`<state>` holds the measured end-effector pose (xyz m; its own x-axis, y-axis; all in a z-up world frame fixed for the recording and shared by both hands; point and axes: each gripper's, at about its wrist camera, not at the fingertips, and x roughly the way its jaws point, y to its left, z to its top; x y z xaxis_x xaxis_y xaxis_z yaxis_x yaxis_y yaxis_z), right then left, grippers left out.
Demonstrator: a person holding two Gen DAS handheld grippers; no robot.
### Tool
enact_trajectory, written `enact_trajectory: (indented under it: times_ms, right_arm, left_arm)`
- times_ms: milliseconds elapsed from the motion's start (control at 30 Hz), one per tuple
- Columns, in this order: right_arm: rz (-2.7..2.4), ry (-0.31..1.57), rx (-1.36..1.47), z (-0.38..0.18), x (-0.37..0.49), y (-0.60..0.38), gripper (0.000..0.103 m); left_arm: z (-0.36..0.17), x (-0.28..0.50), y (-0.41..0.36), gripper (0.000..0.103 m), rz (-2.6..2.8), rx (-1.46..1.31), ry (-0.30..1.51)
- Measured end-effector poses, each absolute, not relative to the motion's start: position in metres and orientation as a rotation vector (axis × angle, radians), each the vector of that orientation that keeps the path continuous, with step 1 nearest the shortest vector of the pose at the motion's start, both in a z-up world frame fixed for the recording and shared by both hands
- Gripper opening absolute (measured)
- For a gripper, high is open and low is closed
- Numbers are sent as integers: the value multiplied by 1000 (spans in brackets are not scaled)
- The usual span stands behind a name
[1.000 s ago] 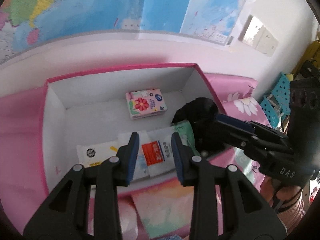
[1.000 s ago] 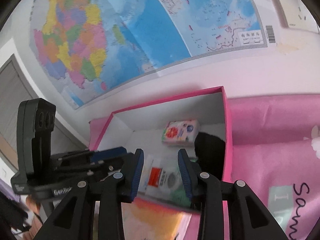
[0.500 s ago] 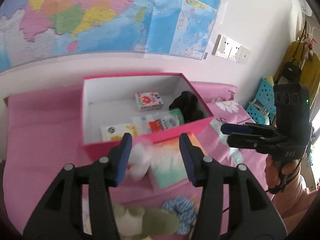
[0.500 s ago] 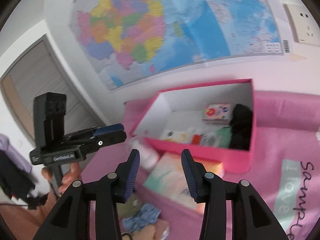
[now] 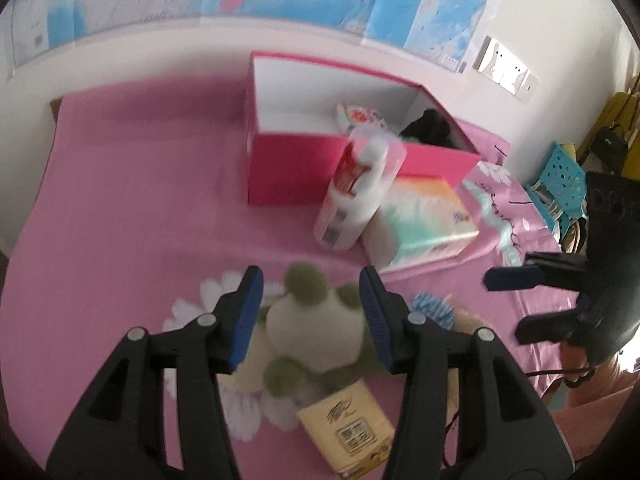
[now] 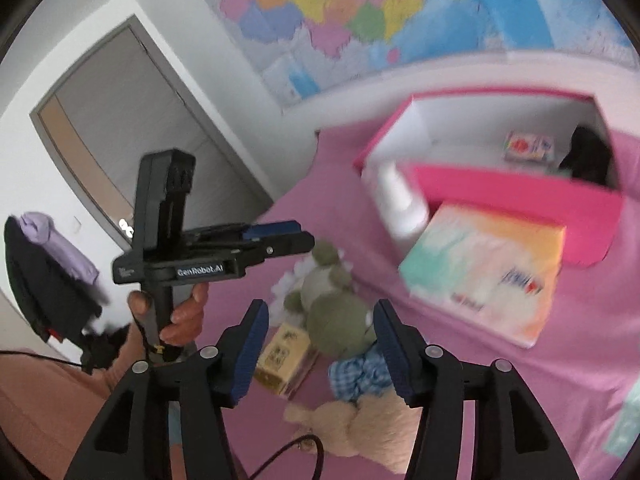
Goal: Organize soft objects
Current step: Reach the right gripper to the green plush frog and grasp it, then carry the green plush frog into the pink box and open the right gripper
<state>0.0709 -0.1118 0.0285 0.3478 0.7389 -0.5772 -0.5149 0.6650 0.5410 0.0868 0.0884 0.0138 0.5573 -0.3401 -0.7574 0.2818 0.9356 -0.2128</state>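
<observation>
A pink box (image 5: pixel 288 168) with a white inside stands at the back of the pink bed and holds a floral tissue pack (image 5: pixel 358 116) and a black soft item (image 5: pixel 430 128). A green and white plush toy (image 5: pixel 316 320) lies right under my open left gripper (image 5: pixel 310 312). My right gripper (image 6: pixel 316 344) is open and empty above the same plush (image 6: pixel 336 312). A blue checked cloth (image 6: pixel 360 368), a beige plush (image 6: pixel 360 428) and a yellow tissue pack (image 6: pixel 284 352) lie close by.
A pastel tissue package (image 5: pixel 424 220) and a white roll pack (image 5: pixel 356 196) lean against the box front. Blue baskets (image 5: pixel 560 176) stand to the right of the bed. A map covers the wall; a door (image 6: pixel 132 128) is at the left.
Both grippers have pulled back from the box and lowered over the plush toys at the bed's near side. Both jaws have opened wider.
</observation>
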Motion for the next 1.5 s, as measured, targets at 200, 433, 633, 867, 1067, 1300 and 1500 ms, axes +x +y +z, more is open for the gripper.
enact_trajectory:
  times_ms: [200, 433, 633, 867, 1067, 1300, 1500]
  right_arm:
    - [788, 990, 255, -8, 73, -88, 56]
    - [720, 995, 156, -25, 75, -63, 58]
    - [687, 983, 138, -26, 84, -62, 47]
    - [671, 976, 171, -21, 97, -71, 39]
    - [663, 986, 227, -26, 104, -81, 40]
    - [657, 981, 246, -29, 104, -81, 43]
    - [650, 968, 231, -29, 97, -81, 41]
  left_arm:
    - [-2, 80, 98, 52, -379, -92, 950]
    - [-12, 78, 104, 52, -389, -119, 973]
    - [-16, 79, 106, 52, -397, -125, 982]
    - [-22, 86, 108, 59, -418, -126, 1003]
    - [-27, 100, 109, 64, -463, -144, 1017]
    - [-36, 111, 99, 68, -551, -141, 1055]
    - [-33, 105, 88, 69, -527, -107, 1044]
